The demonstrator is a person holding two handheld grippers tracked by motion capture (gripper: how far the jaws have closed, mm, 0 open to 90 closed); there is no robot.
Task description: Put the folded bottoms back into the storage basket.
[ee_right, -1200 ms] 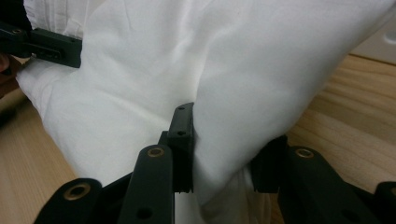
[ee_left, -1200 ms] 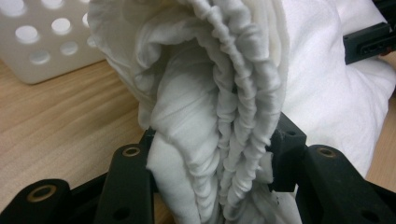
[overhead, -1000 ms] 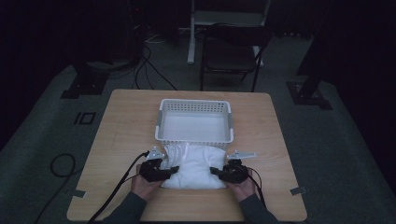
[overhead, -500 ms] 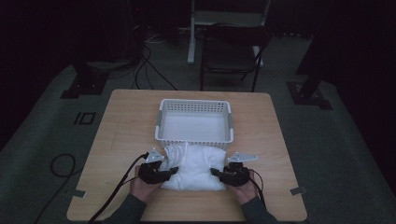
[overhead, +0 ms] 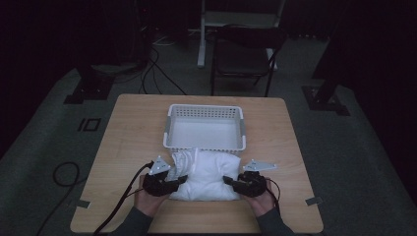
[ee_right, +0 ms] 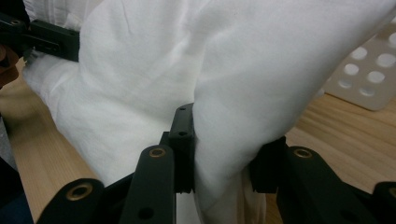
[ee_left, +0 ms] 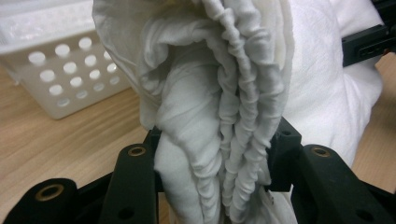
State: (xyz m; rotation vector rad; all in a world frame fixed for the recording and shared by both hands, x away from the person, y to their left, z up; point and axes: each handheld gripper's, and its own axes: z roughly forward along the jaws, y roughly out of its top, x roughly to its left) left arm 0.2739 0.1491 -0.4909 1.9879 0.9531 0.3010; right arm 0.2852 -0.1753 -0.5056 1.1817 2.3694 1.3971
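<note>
Pinching the white garment [overhead: 204, 174] in both my left gripper [overhead: 178, 181] and right gripper [overhead: 230, 181], I should lift evenly toward the basket [overhead: 205, 143] at 12 o'clock.

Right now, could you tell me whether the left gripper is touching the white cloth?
Touching. The left gripper view shows the left gripper with its jaws closed on a bunched fold of the white cloth, fabric pressed between them.
</note>
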